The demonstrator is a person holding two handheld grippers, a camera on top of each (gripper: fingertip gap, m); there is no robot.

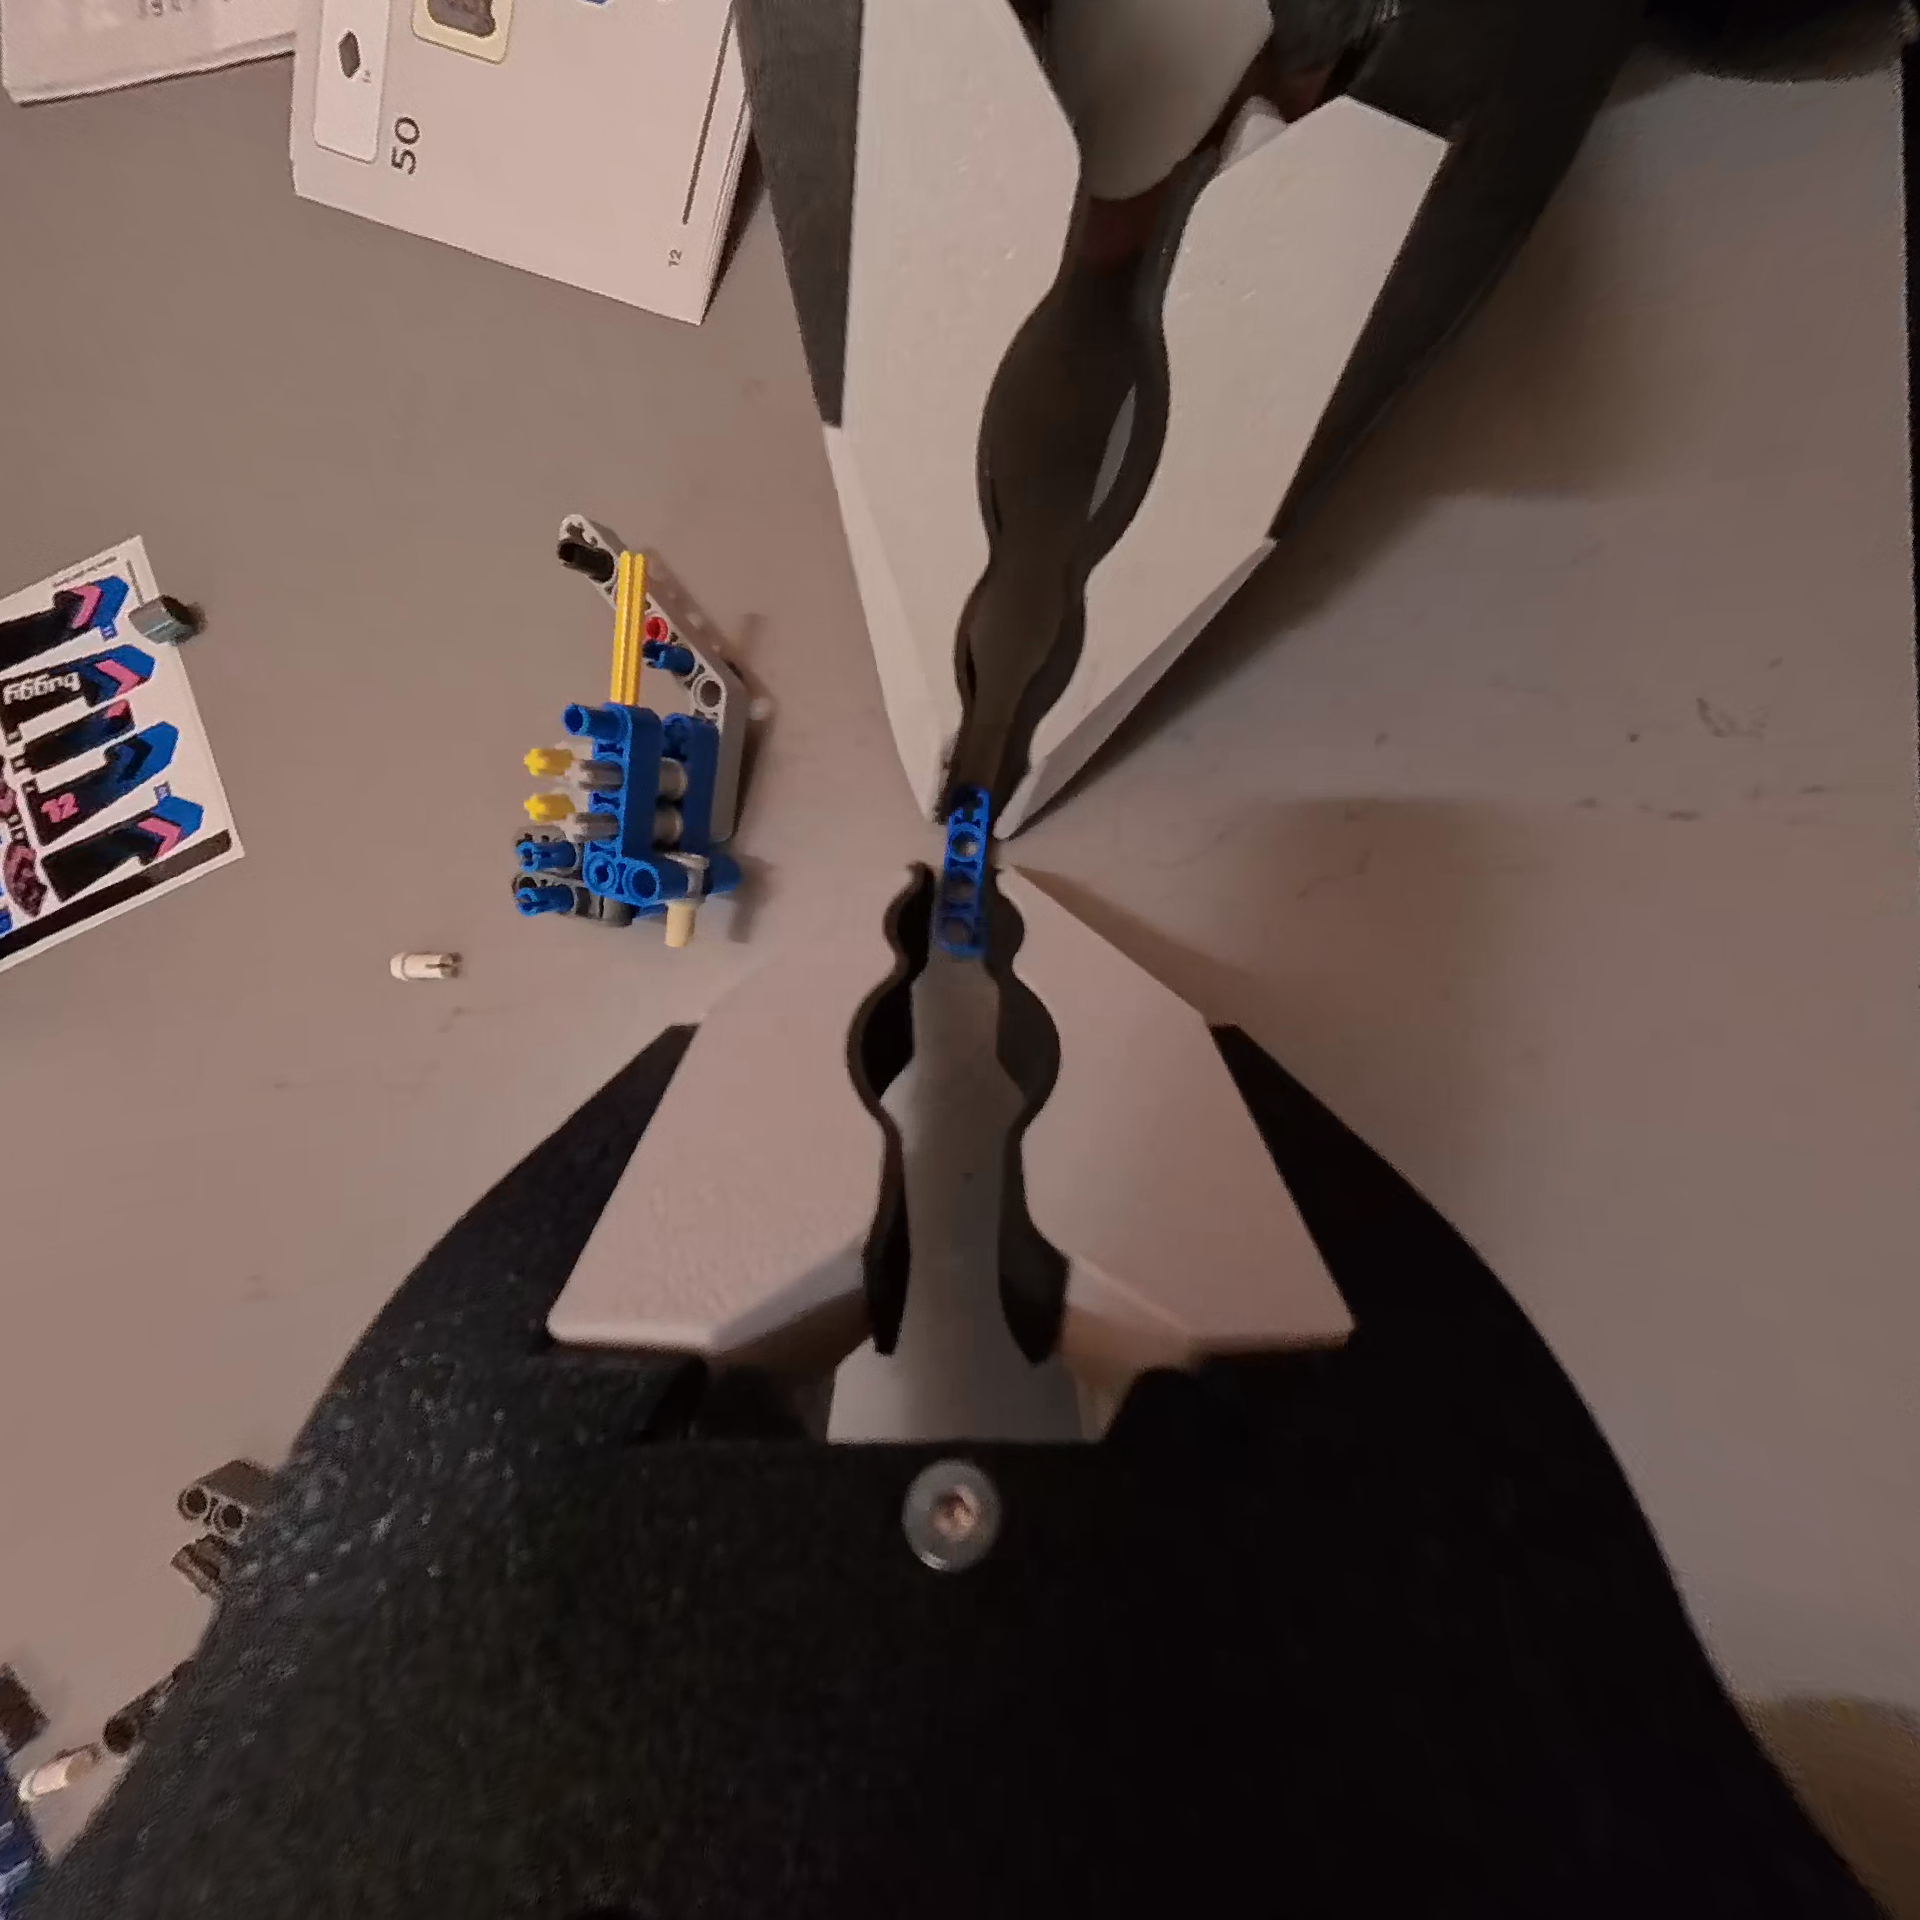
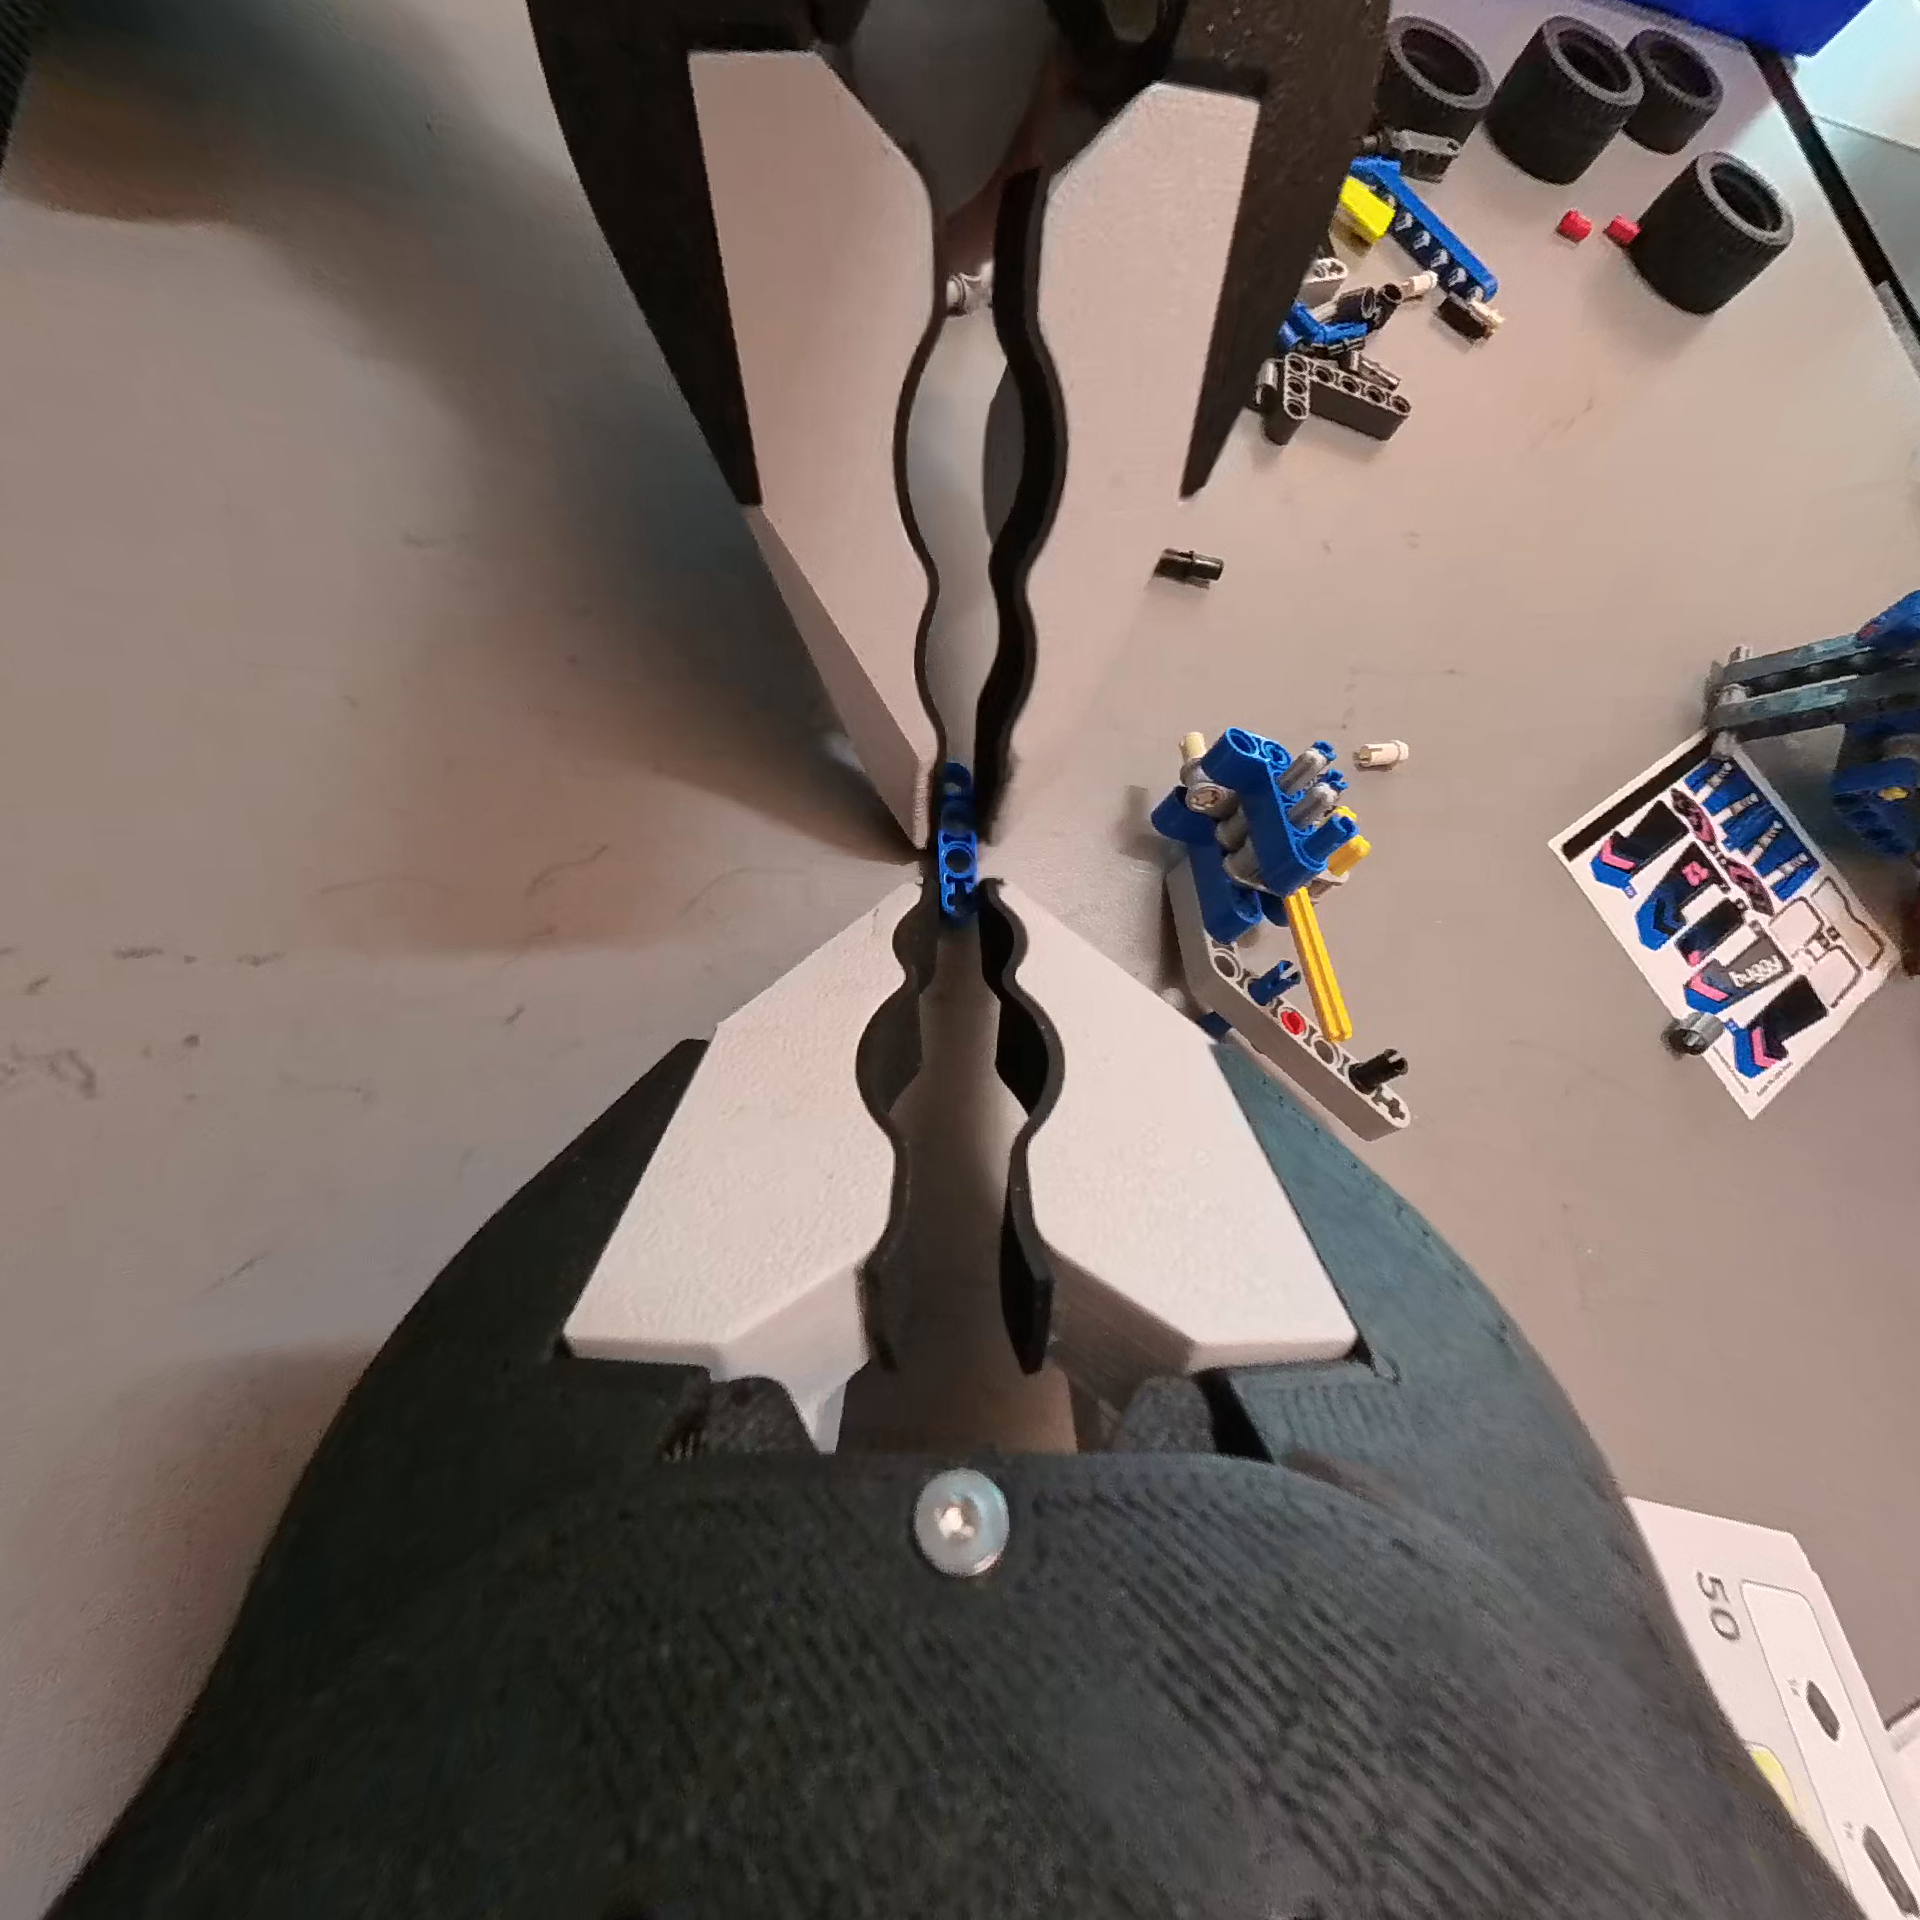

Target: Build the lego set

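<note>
we see the beam [image 1: 964,871] between both grippers' tips, above the tabletop [image 1: 1455,935]; in the left wrist view the assembly [image 1: 639,769] lies left of it, the sticker sheet [image 1: 94,748] farther left.

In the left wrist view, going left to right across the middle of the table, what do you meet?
Sticker sheet → small white peg → partly built blue model → blue beam, pinched between the left gripper and the right gripper.

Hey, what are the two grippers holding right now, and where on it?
One small blue beam, pinched at opposite ends: left gripper on one, right gripper on the other.
</note>
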